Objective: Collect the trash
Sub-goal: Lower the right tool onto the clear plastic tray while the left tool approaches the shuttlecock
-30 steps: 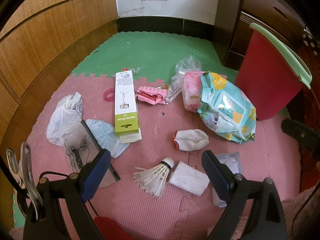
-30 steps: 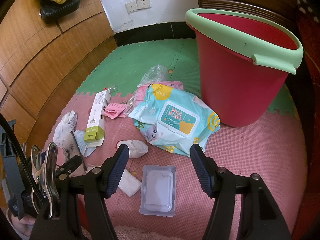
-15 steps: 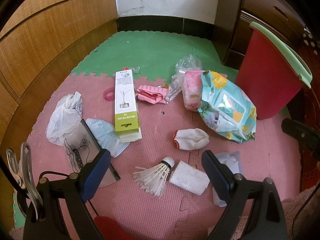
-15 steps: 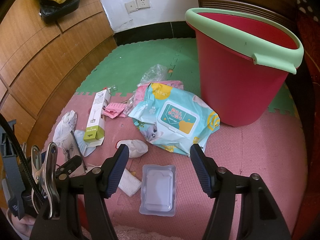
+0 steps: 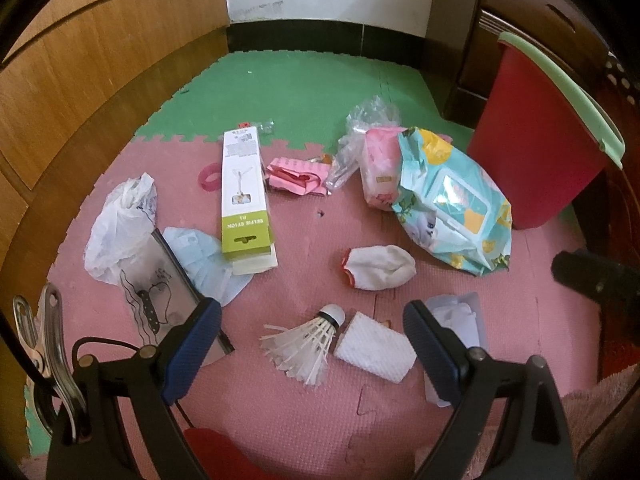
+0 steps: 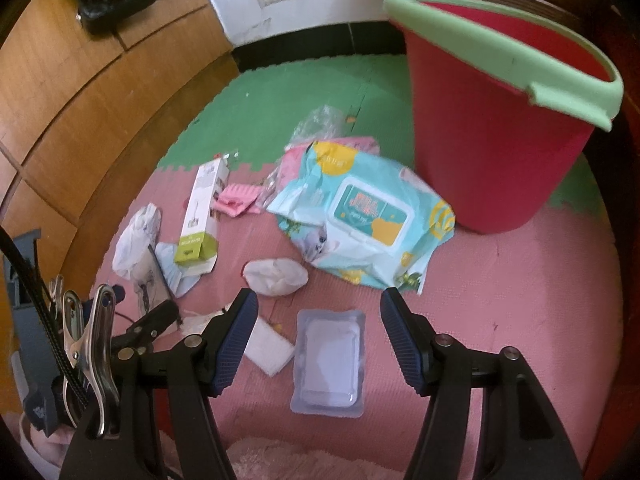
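- Your red bucket (image 6: 492, 128) stands upright on the floor mat (image 6: 520, 300), open top ready for trash, just beyond the litter.
- The wipes pack (image 6: 372, 220) lies flat beside the bucket's base.
- The plastic tray (image 6: 330, 364) sits between your right tongs (image 6: 318, 340), spread wide and empty.
- The shuttlecock (image 5: 308, 340) lies between your left tongs (image 5: 312, 344), also wide open, holding nothing.

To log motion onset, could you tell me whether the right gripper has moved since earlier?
Yes: the right gripper tipped down and slightly left; the bucket and tray sit higher and rightward in its view.
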`<state>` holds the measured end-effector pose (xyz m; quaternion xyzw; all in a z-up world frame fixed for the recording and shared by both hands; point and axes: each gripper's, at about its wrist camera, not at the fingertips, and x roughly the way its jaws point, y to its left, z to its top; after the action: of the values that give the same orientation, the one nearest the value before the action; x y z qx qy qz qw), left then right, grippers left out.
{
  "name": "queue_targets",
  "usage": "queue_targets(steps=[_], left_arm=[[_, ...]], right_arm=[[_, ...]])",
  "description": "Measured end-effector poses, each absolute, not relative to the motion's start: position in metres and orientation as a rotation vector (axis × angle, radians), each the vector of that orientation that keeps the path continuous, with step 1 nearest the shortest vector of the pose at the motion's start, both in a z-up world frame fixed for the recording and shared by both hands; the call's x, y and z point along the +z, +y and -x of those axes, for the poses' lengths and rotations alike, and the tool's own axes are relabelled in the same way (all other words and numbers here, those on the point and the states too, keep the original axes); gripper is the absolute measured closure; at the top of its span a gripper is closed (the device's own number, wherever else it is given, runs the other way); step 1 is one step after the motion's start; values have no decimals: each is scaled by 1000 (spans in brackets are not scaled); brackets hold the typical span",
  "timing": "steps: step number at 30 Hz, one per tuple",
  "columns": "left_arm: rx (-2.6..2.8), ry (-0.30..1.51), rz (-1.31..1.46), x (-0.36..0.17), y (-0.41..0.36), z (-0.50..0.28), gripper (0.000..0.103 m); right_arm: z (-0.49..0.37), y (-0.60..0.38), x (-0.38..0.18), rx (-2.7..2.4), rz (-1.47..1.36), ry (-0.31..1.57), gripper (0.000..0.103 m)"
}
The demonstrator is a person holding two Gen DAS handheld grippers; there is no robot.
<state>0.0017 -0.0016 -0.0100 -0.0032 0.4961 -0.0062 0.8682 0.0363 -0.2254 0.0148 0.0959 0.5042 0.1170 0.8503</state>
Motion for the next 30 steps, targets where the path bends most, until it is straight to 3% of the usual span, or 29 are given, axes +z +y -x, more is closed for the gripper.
queue_targets(steps=[18,30], left_arm=[[-18,1117,70,-20,11,-11,8],[-8,1149,136,-22,24,-12,8]], right_arm=[[-51,-201,-62,217,-209,1431,38],[-57,-177,-103,152,-105,1562,38]])
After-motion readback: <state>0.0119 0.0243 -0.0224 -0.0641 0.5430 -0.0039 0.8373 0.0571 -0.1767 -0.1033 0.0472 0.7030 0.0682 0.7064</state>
